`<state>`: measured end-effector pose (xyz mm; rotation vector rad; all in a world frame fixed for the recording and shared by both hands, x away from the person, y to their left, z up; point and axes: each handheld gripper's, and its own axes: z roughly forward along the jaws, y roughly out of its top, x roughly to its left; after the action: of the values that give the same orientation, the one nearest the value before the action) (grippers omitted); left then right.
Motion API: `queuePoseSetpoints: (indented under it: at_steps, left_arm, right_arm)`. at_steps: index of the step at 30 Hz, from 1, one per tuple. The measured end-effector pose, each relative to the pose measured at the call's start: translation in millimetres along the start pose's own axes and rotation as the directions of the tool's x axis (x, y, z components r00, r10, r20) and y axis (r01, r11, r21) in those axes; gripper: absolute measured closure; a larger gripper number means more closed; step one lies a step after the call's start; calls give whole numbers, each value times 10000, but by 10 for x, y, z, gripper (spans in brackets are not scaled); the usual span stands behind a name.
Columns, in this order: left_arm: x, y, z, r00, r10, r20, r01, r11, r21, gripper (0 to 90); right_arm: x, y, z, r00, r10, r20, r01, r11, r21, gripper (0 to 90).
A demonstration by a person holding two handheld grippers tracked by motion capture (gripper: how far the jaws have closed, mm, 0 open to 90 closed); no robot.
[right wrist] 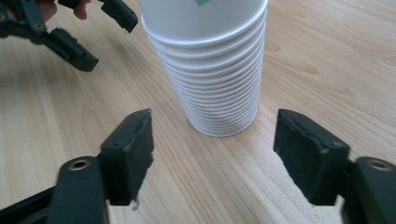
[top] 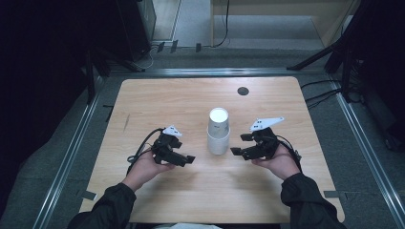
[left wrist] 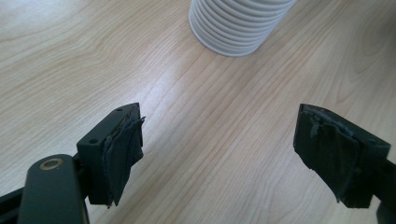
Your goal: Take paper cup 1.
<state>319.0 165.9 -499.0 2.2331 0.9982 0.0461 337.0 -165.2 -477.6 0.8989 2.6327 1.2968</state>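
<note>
A stack of white paper cups (top: 218, 131) stands upright between the left gripper (top: 187, 159) and right gripper (top: 239, 144); both grippers gape wide, holding nothing.

A light wooden surface (top: 191, 100) with rounded corners stands on grey floor (top: 372, 157). Near its far edge sits a small dark round cap (top: 243, 91). Metal rails (top: 71, 152) run along the sides, black cables (top: 320, 95) lie at right, and a dark cabinet (top: 138, 24) stands beyond.
</note>
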Motion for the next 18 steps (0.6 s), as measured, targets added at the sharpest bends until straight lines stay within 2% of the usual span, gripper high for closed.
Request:
queuePoseSetpoints:
  at_steps: [1,3,4,9,11,14,15,16,18]
  left_arm:
    - [11,9,-6,10000,-32,6,32,10000,-47,158]
    - [22,23,-18,10000,48,-32,-48,9999,-112,158]
    - [26,27,-21,9999,100,-86,-101,9998,-142,158]
    - [61,13,-22,9990,234,-376,-231,9997,80,158]
    - [70,9,-27,9991,196,-380,-194,9998,54,158]
    - [83,3,-43,9990,118,-427,-120,9999,-40,158]
    - [84,3,-51,9988,180,-464,-182,9998,-47,158]
    - [85,1,-56,9984,264,-501,-265,9996,-24,158]
    - [83,-1,-59,9982,312,-513,-312,9995,-6,158]
  right_arm:
    - [11,-6,-9,10000,78,40,-78,9999,65,445]
    - [19,-12,-15,9993,365,-90,-364,9993,111,469]
    - [23,-18,-14,9994,330,-64,-330,9994,41,475]
    - [47,-49,-26,9990,-442,99,444,9989,-159,497]
    - [49,-50,-30,9986,-532,78,533,9986,-71,497]
    - [60,-65,-12,9968,-798,-67,800,9965,246,508]
    - [69,-69,-5,9954,-957,-46,958,9949,330,507]
    - [92,-79,9,9912,-1323,53,1317,9895,598,509]
    - [104,-84,20,9922,-1244,38,1239,9899,694,525]
